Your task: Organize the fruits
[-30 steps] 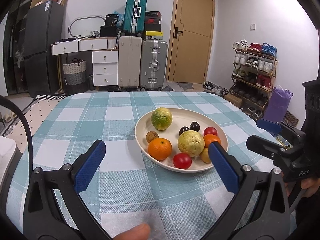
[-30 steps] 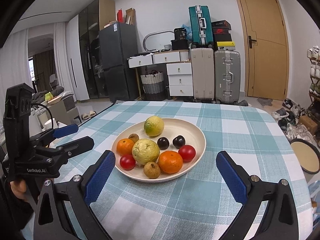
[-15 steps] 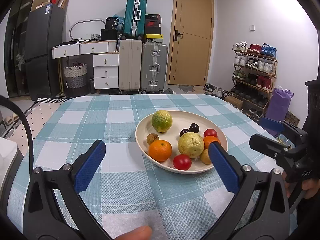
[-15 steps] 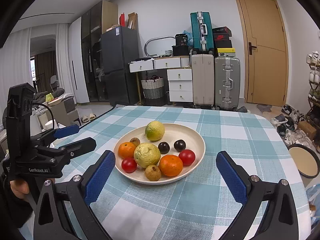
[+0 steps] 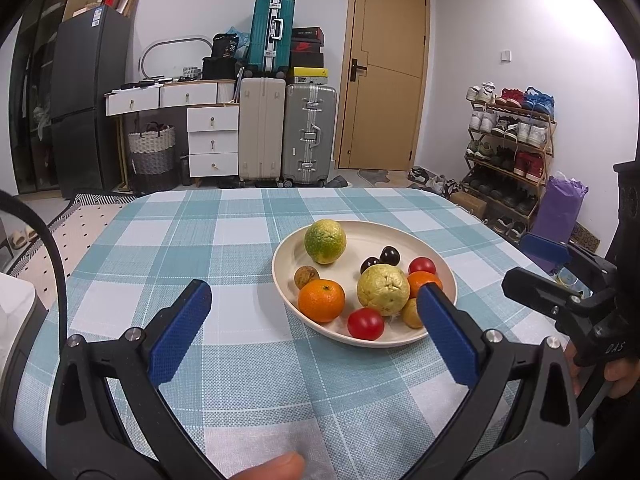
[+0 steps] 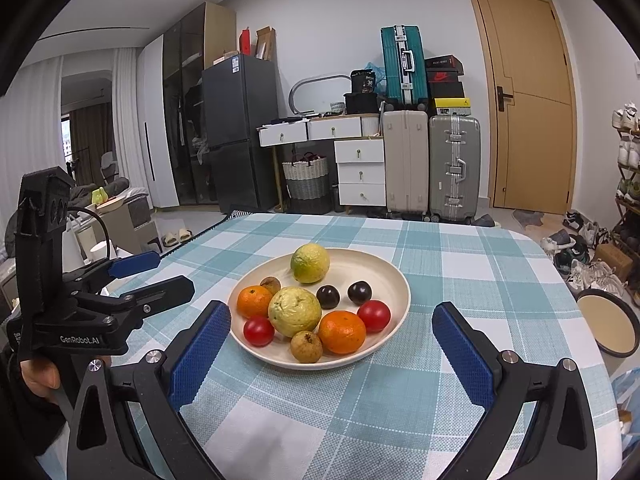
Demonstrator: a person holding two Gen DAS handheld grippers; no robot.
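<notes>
A cream plate (image 5: 400, 232) (image 6: 394, 276) on the checked tablecloth holds a green-yellow citrus (image 5: 325, 241) (image 6: 310, 263), a pale yellow guava (image 5: 383, 289) (image 6: 295, 311), two oranges (image 5: 321, 300) (image 6: 342, 332), two red tomatoes (image 5: 365, 323) (image 6: 373, 316), two dark plums (image 5: 389, 255) (image 6: 328, 296) and two small brown fruits (image 5: 306, 277) (image 6: 306, 346). My left gripper (image 5: 312, 289) (image 6: 170, 271) is open just short of the plate's left side. My right gripper (image 6: 331, 309) (image 5: 528, 264) is open in front of the plate. Neither holds anything.
The table's right edge (image 6: 576, 320) drops off beside a round tan-topped stool (image 6: 608, 326). Behind the table stand suitcases (image 5: 308, 132), drawers (image 5: 212, 140) and a shoe rack (image 5: 508, 148). A fingertip (image 5: 276, 466) shows at the bottom of the left view.
Both wrist views have tilted up slightly, the right one more, so the plate sits a little lower in frame. The fruits have not moved and both grippers stay open.
</notes>
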